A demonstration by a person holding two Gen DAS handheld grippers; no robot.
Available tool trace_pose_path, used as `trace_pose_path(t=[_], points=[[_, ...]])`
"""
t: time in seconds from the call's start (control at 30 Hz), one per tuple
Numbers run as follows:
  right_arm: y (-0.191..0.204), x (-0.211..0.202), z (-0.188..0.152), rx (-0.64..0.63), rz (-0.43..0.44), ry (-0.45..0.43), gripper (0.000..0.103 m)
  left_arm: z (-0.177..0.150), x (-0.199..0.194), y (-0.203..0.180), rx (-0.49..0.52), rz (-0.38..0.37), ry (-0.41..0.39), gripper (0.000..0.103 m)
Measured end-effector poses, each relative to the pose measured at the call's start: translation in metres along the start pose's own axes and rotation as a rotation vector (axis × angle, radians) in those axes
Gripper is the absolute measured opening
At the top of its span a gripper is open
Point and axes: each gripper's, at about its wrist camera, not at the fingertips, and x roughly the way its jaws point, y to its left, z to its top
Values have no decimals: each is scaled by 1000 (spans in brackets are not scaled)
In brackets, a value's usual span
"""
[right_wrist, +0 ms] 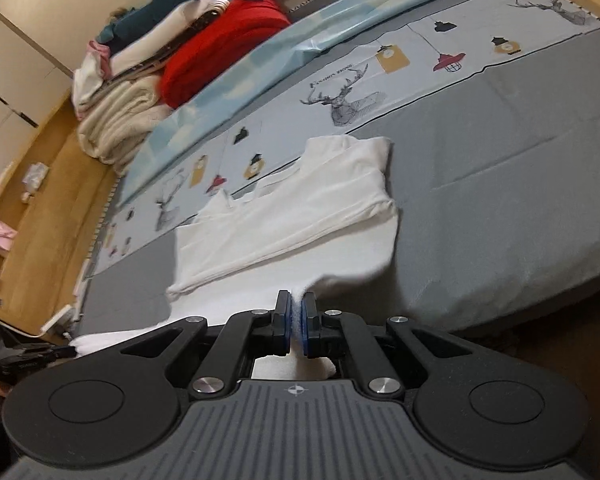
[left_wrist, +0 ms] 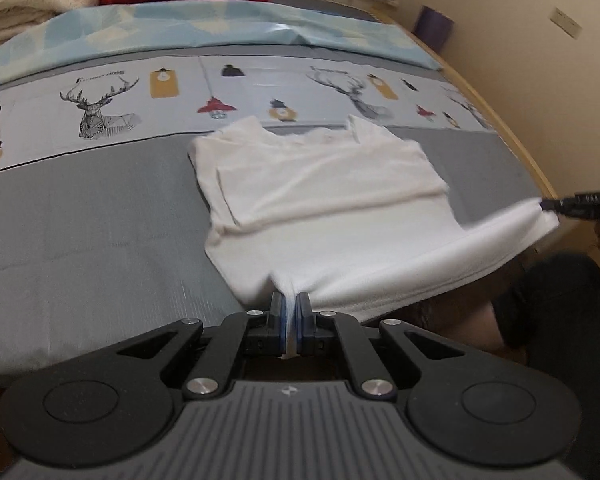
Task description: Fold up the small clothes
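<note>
Two clamped grippers, one white shirt

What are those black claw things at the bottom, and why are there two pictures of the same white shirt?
They are pinching tools a person holds, one in each hand, each with a small camera looking along its fingers. That gives two pictures: one from the left gripper, one from the right gripper. A white shirt lies on a grey bed cover with deer drawings. Each gripper is shut on the shirt's near edge, at opposite ends, lifting it. Folded blankets are piled farther back.
</note>
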Motion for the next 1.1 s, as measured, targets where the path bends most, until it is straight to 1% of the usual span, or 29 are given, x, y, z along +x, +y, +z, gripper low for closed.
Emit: trace_pose_path(t=[0.1, 0.17, 0.23, 0.3, 0.37, 0.4, 0.43, 0.47, 0.5, 0.53, 0.57, 0.6, 0.63, 0.7, 0.73, 0.8, 0.83, 0.87, 0.9, 0.93, 1.03, 1.1], points=[[-3, 38, 25, -23, -49, 12, 4, 37, 47, 21, -23, 46, 2, 4], [-10, 74, 50, -19, -93, 37, 4, 62, 80, 37, -40, 71, 3, 4], [-11, 107, 72, -39, -137, 51, 4, 89, 116, 56, -90, 96, 8, 4], [-13, 139, 95, -44, -167, 61, 4, 112, 141, 71, -127, 120, -24, 6], [-16, 164, 115, -29, -184, 31, 6, 126, 159, 87, -213, 112, -58, 6], [-19, 172, 122, -8, -210, -5, 6, 130, 163, 95, -265, 106, -82, 10], [-23, 176, 126, 14, -251, -58, 8, 130, 164, 101, -303, 99, -91, 13], [-29, 178, 126, 32, -275, -108, 10, 130, 166, 105, -340, 86, -88, 14], [-35, 181, 123, 47, -271, -121, 11, 129, 169, 109, -365, 79, -67, 16], [-42, 185, 119, 64, -260, -100, 12, 129, 172, 109, -365, 79, -52, 16], [-47, 192, 117, 73, -264, -42, 14, 128, 175, 109, -351, 87, -39, 16], [-47, 195, 115, 52, -265, -17, 14, 127, 179, 108, -331, 102, -27, 17], [-43, 198, 113, 10, -266, -10, 14, 125, 182, 107, -316, 112, -17, 19], [-34, 205, 109, -97, -286, -1, 19, 122, 191, 108, -300, 121, 2, 20], [-32, 209, 107, -118, -300, 3, 22, 119, 195, 109, -300, 129, 5, 21], [-33, 218, 102, -130, -309, 18, 22, 112, 202, 110, -314, 148, 19, 22], [-34, 223, 101, -138, -310, 15, 22, 114, 206, 111, -322, 163, 32, 24], [-32, 227, 101, -146, -317, 7, 24, 116, 207, 111, -329, 173, 24, 27], [-31, 232, 102, -162, -336, 9, 25, 119, 208, 110, -330, 177, 6, 37], [-29, 236, 104, -179, -351, 9, 25, 121, 211, 108, -326, 185, -1, 43], [-23, 243, 109, -218, -355, -36, 28, 129, 222, 105, -303, 215, 11, 43], [-22, 252, 114, -229, -369, -38, 28, 133, 228, 104, -299, 218, 17, 43]])
